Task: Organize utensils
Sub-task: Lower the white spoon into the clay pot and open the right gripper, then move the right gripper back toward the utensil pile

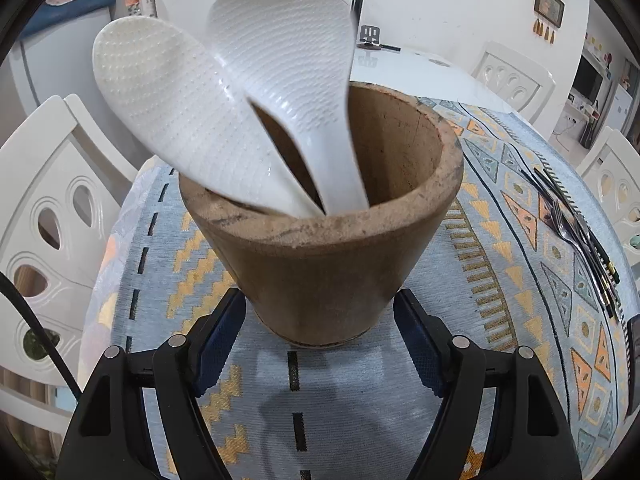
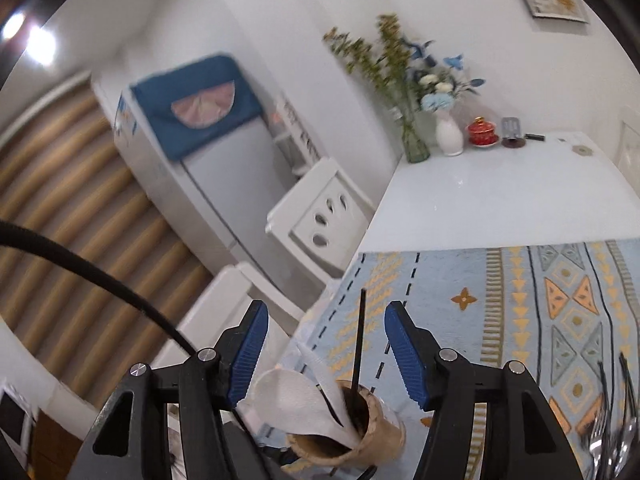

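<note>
A brown clay pot stands on the patterned tablecloth and holds two white rice paddles. My left gripper is open, its blue-padded fingers on either side of the pot's base without squeezing it. From above, the right wrist view shows the pot, the paddles and a thin black stick standing in it. My right gripper is open and empty above the pot. Forks and dark chopsticks lie at the right on the cloth.
White chairs stand around the table. The bare white tabletop lies beyond the cloth, with vases of flowers and a red lidded cup at its far edge. More forks show at the right.
</note>
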Tool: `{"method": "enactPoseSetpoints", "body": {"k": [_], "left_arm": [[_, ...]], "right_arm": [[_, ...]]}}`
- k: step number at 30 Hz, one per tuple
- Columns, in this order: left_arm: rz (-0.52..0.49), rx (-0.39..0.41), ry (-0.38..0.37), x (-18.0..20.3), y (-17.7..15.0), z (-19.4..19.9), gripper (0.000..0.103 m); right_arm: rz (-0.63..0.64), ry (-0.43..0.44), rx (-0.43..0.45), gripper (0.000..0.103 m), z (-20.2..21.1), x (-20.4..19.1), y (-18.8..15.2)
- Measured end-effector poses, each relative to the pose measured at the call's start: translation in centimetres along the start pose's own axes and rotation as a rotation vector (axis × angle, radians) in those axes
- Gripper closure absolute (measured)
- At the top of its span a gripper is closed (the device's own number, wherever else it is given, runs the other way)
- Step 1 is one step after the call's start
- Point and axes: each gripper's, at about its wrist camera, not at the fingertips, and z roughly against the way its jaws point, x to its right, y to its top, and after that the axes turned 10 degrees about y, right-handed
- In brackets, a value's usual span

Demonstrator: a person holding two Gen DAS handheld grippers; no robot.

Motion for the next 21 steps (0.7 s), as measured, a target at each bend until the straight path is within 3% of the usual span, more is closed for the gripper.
{"method": "enactPoseSetpoints", "body": {"k": [4,15,18,21], "left_arm": [[0.01,0.002,-0.007,-0.2,0.0,0.2,0.028],[0.042,-0.003,-0.027,-1.1,0.3,0.9,0.028],[0.051,-0.003,-0.027,-1.5,0.2,1.0,0.028],[0.056,0.004,-0.015,-1.1,0.1,1.1,0.028]], "right_arm": [[-0.088,-0.027,0.056,0.043,4.9,1.5,0.1],[-0.158,-0.242,0.205,0.043,18.6,3.4,0.1],[-0.164,-0.35,0.2,0.043,20.4,4.0,-0.1],[-0.193,-0.427,0.138,0.043,20.7,5.6,-1.2]]}}
